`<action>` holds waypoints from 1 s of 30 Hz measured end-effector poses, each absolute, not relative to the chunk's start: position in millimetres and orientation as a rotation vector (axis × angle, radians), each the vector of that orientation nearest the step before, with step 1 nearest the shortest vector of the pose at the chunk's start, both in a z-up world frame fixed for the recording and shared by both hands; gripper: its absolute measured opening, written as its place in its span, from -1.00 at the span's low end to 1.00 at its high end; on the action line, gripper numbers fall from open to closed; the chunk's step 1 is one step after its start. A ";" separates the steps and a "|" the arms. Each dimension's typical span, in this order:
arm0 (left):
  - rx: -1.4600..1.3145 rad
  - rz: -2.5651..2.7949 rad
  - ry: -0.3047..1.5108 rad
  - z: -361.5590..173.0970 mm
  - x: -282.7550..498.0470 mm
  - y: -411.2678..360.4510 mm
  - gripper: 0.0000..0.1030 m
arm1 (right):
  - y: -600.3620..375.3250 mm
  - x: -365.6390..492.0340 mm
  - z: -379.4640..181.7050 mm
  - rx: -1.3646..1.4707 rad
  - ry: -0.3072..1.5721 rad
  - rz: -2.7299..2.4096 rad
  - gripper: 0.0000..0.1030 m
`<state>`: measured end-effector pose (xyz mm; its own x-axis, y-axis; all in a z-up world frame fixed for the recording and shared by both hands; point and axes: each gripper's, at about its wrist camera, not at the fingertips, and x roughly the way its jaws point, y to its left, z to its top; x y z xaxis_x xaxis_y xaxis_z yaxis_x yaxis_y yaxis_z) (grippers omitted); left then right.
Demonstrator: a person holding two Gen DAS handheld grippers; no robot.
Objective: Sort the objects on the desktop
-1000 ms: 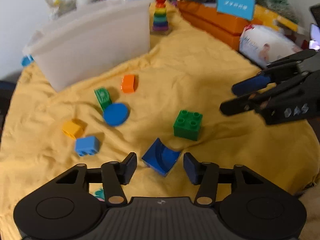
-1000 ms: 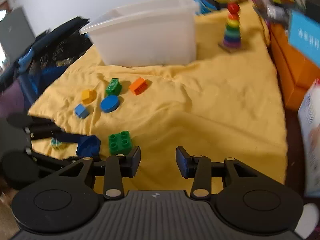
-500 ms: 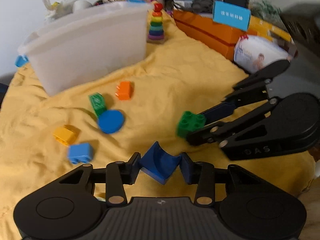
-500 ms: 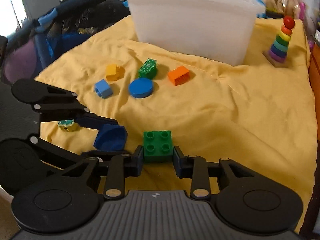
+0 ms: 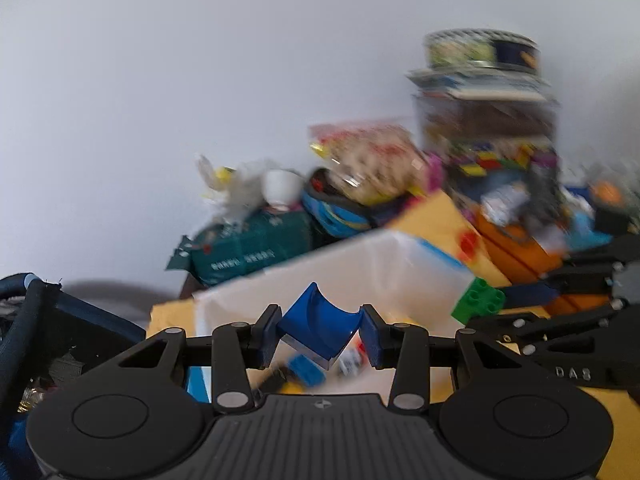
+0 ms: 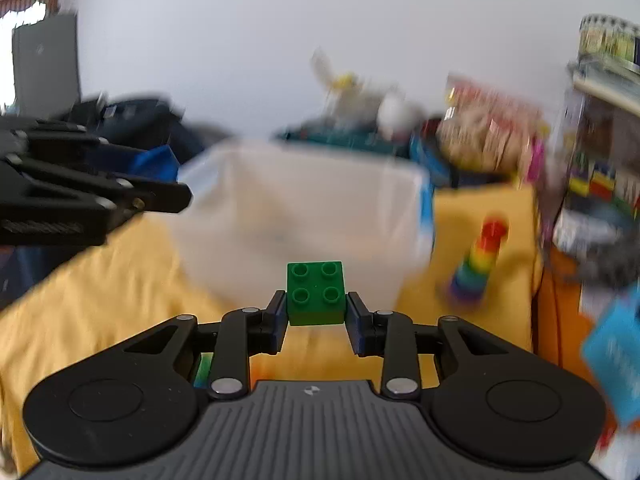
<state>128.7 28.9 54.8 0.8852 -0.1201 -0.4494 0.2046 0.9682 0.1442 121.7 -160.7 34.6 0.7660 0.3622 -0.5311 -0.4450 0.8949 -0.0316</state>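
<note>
Blue curved block (image 5: 320, 326) sat clamped in the left tongs (image 5: 320, 334) above the white bin (image 5: 372, 268). The right tongs (image 6: 316, 314) gripped a green studded brick (image 6: 316, 294); "DAS" showed on their casing.

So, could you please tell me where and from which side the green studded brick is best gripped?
Grip the green brick on its two flat opposite side walls, coming in level from the side with the studs left free. The right hand-held gripper holds it that way now: pads flat on parallel faces, studs showing on the top face, so it sits square.
</note>
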 end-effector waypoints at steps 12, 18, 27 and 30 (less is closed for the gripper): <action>0.060 -0.124 0.572 25.0 117.8 52.9 0.11 | -159.0 146.8 31.1 -0.082 0.540 0.413 -0.18; 0.025 -0.133 0.543 11.2 52.6 56.8 0.22 | -183.8 101.2 9.2 -0.015 0.622 0.444 -0.18; 0.046 -0.133 0.648 -26.9 20.7 53.7 0.22 | -197.0 65.7 -46.6 -0.018 0.813 0.424 -0.18; 0.106 -0.052 0.648 -36.3 46.1 52.2 0.22 | -192.5 58.1 -47.7 -0.033 0.816 0.445 -0.18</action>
<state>46.1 52.2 -36.3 0.7963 -0.0153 -0.6048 0.0815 0.9933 0.0822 58.1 -192.5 -47.7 0.5986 0.3707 -0.7101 -0.3960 0.9075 0.1399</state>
